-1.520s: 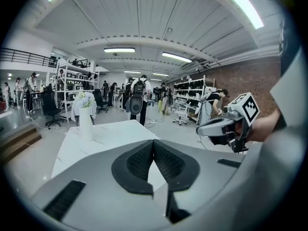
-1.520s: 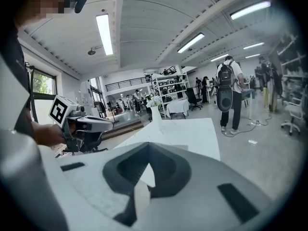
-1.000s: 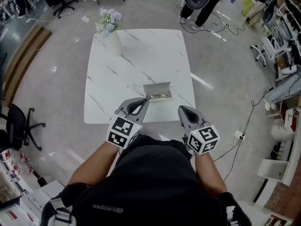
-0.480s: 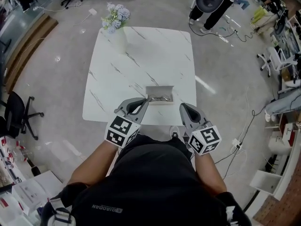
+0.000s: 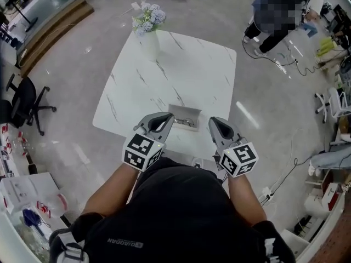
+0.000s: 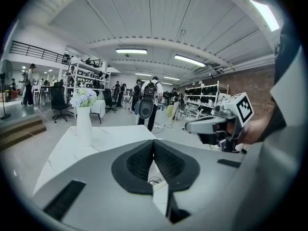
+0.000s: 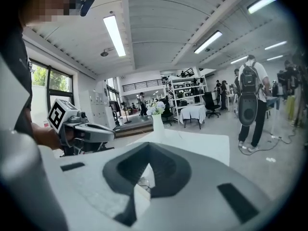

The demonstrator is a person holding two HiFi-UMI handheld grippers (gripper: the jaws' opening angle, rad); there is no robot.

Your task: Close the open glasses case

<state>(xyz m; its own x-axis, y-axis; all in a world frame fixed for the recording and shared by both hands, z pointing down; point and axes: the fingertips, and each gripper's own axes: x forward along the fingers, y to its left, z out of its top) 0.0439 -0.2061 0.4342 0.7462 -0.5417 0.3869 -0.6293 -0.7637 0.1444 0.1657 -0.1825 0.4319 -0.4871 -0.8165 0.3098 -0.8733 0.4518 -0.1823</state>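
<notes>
The open glasses case (image 5: 184,118) is a grey box near the front edge of the white marble table (image 5: 181,70), with glasses lying inside. My left gripper (image 5: 169,116) is held over the table edge just left of the case, jaws closed with nothing in them. My right gripper (image 5: 211,121) hovers just right of the case, also shut and empty. In the left gripper view its black pads (image 6: 139,160) meet at the tip, and the right gripper (image 6: 211,124) shows across from it. Part of the glasses (image 7: 142,182) shows in the right gripper view, below its pads (image 7: 166,165).
A white vase of flowers (image 5: 148,37) stands at the table's far left corner. A black office chair (image 5: 24,100) is on the floor at the left. A person (image 5: 274,15) stands beyond the table's far right, with cables (image 5: 285,163) on the floor to the right.
The view has moved closer to the table, so the case now lies between the two gripper tips. Both grippers keep the same closed pose.
</notes>
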